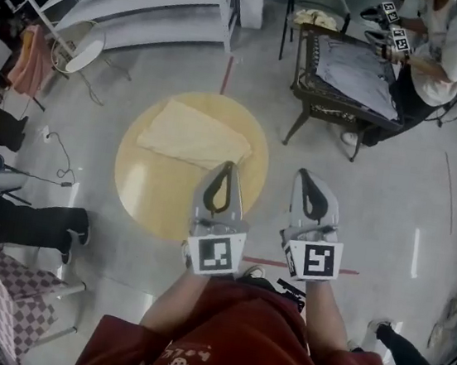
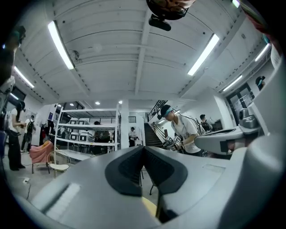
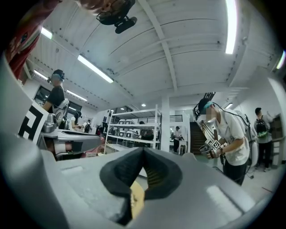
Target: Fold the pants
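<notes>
**Inspector:** What is obscured?

**Assessor:** The hands are hidden behind the square-marker cubes [image 1: 214, 256]. Only the forearms [image 1: 184, 301] show, emerging from red sleeves [image 1: 118, 355]. Both gripper views look level across the room. Neither shows the pale yellow folded cloth pants [image 1: 194, 135], and the round yellow wooden worktop [image 1: 155, 197] shows only as a sliver beneath the fingers [image 2: 127, 170]. The waistband and legs cannot be made out.

**Inspector:** Pose and grip?

**Assessor:** The left gripper [image 1: 227, 167] and right gripper [image 1: 307, 178] are held side by side, level, pointing away from the body. The left tip shows over the pants' near edge. The right is over the grey floor [image 1: 350, 210], just beside the worktop. Both pairs of fingers are pressed together with nothing between them.

**Inspector:** Where are the pants?

**Assessor:** Lying flat on the worktop's far half.
</notes>
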Demonstrator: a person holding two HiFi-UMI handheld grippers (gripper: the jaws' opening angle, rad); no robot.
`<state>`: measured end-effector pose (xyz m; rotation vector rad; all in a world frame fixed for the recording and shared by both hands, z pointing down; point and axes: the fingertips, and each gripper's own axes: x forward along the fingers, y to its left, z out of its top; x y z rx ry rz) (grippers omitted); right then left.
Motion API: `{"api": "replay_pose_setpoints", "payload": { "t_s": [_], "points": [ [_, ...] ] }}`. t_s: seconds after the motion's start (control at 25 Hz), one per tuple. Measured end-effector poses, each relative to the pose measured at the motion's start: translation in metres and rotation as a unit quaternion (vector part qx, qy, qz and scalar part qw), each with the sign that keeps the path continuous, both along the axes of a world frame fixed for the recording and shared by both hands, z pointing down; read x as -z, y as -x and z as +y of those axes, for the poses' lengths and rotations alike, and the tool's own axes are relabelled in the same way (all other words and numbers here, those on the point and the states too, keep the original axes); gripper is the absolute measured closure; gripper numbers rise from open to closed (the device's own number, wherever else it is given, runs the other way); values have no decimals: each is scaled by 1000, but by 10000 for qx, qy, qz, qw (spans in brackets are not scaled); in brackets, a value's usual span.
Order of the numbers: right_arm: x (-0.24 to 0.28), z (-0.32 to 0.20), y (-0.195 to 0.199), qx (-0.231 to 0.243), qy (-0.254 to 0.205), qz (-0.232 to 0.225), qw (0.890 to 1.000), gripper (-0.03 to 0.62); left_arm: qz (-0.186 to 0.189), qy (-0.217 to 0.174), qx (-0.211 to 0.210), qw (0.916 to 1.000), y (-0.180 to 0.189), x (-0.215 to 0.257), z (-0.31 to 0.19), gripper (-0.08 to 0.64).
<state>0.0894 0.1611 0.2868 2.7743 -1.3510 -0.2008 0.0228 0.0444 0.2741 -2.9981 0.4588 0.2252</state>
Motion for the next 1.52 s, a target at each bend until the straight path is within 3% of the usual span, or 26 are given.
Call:
{"api": "replay_pose_setpoints", "payload": {
  "t_s": [0.48,1.0,1.28,1.52],
  "points": [
    [-9,6,-27,401,-65,-18,9992,592,58,-22,387,9992,-21,-9,25,554],
    [-28,-61,-108,1204,212,25,9925,592,65,105,1014,9948,-99,-33,-20,554],
    [-25,-123,-154,1975,340,46,9797,592,91,272,1823,9828,-128,-36,-73,555],
    [-17,-158,-149,2595,272,51,9653,592,83,235,2503,9679,-116,-32,-97,554]
  ]
}}
